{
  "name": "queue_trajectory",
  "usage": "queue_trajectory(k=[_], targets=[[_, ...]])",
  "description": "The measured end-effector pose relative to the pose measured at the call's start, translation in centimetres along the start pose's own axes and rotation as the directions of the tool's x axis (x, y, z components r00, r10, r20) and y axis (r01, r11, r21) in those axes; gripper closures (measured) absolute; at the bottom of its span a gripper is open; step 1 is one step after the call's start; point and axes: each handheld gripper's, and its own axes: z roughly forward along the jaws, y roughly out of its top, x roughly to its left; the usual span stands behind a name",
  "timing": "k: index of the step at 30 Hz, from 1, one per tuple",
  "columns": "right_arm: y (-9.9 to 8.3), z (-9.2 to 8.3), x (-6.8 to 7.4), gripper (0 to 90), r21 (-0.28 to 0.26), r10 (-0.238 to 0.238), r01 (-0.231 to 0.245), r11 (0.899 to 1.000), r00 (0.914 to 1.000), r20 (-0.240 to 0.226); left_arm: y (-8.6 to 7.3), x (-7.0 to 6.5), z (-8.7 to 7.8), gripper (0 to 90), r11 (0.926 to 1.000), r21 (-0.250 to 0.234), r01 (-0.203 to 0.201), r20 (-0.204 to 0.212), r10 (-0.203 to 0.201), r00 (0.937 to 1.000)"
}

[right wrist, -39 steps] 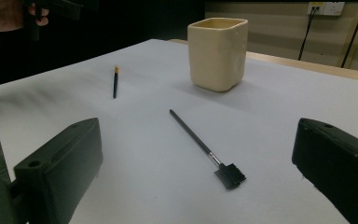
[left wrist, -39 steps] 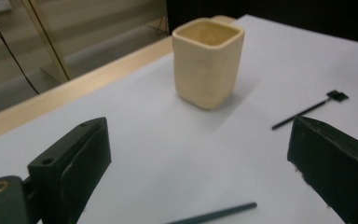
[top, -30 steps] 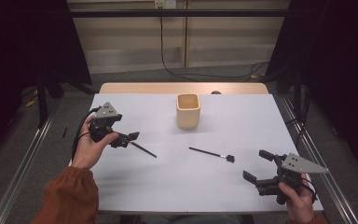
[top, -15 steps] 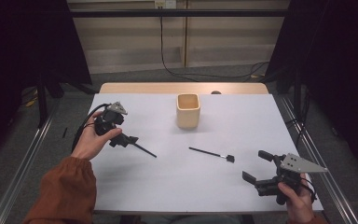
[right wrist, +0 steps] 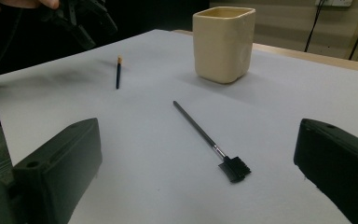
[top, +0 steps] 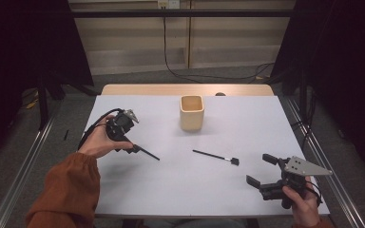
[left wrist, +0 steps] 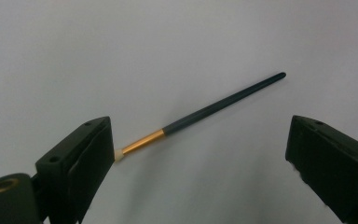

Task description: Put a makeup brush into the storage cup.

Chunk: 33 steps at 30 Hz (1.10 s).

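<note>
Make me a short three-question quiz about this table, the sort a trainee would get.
1. True or false: the left gripper has its jaws clamped on the thin dark brush with a gold ferrule.
2. What lies nearest the right gripper? A) cream square ceramic cup B) black-handled comb-headed brush
3. Fill in: both brushes lie flat on the white ___.

Key: 1 false, the jaws stand open; 2 B; 3 table.

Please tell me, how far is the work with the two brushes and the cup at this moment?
Nothing looks finished: the beige cup shows no brush in it. In hand: the left hand-held gripper is open around the gold-banded brush, which lies on the table. The right hand-held gripper is open, apart from the comb-tipped brush. Grasping and moving both brushes is probably what remains.
</note>
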Motion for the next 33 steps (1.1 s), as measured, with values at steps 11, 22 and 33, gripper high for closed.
queue_trajectory(k=[11, 22, 33], targets=[[0.0, 0.1, 0.1, 0.0, 0.006, -0.005, 0.005, 1.000, 0.9999, -0.017, 0.3, 0.8, 2.5, 14.2, 0.9936, 0.062, -0.094, 0.036, 0.092, 0.9951], [0.0, 0.1, 0.1, 0.0, 0.009, -0.004, 0.005, 1.000, 0.9998, -0.020, 0.3, 1.6, 3.5, 30.7, 0.9749, 0.129, -0.181, 0.034, 0.178, 0.9834], [0.0, 0.0, 0.2, 0.0, 0.010, -0.005, 0.005, 1.000, 0.9998, -0.020, 0.3, 1.5, 4.9, 40.0, 0.9562, 0.175, -0.235, 0.051, 0.229, 0.9721]])
